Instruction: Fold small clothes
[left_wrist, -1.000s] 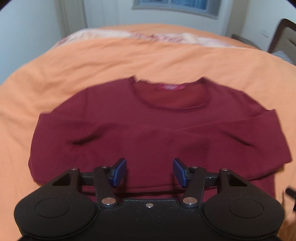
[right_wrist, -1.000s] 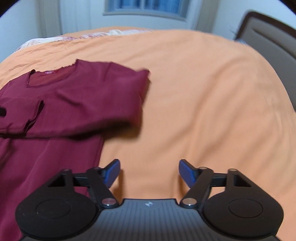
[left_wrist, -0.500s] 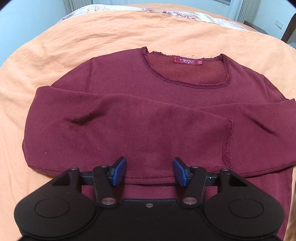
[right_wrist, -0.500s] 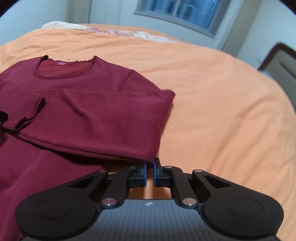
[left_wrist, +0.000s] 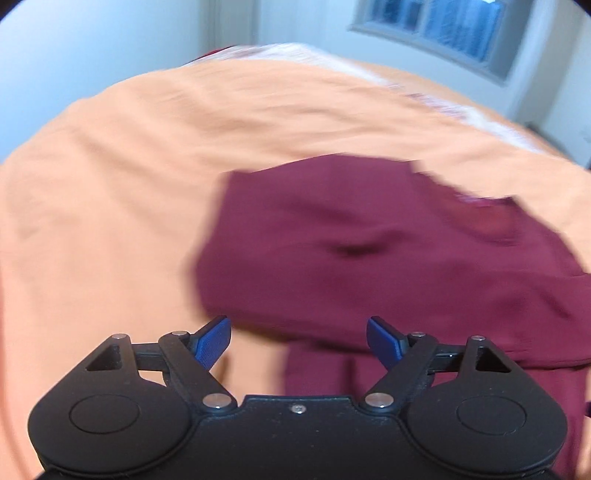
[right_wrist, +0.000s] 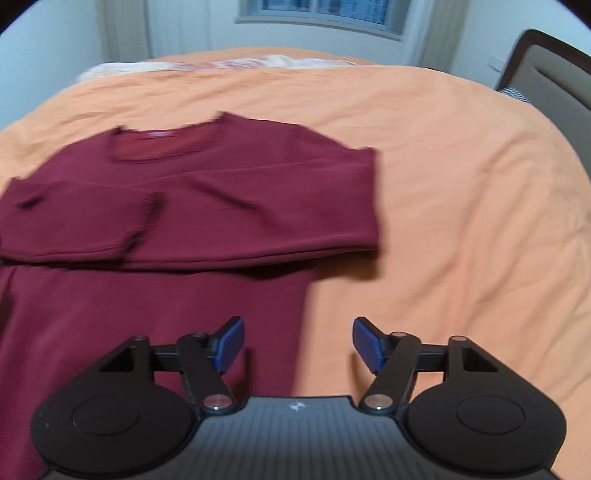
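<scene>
Right gripper (right_wrist: 298, 345) reopened, left gripper (left_wrist: 299, 345) swung aside, both spread empty; soft, light sweater (right_wrist: 207, 206) is best pinched at its hem.

- Left wrist view is motion-blurred: dark maroon long-sleeved knit top (left_wrist: 369, 258) has smeared edges; neckline and pink label (left_wrist: 476, 199) unreadable.
- Same top runs off the right edge there; its lower body is hidden behind the black left hand-held gripper (left_wrist: 299, 341).
- Right wrist view: the top (right_wrist: 221, 206) is softly blurred, cut by the left edge, hem hidden behind the black right hand-held gripper (right_wrist: 298, 345).
- Sleeve cuff (right_wrist: 147, 218) stitching too blurred to make out.
- Orange bed cover (right_wrist: 461, 184) cut at both sides.
- Dark-framed headboard (right_wrist: 546, 70) and striped fabric (right_wrist: 515, 95) only partly in frame.
</scene>
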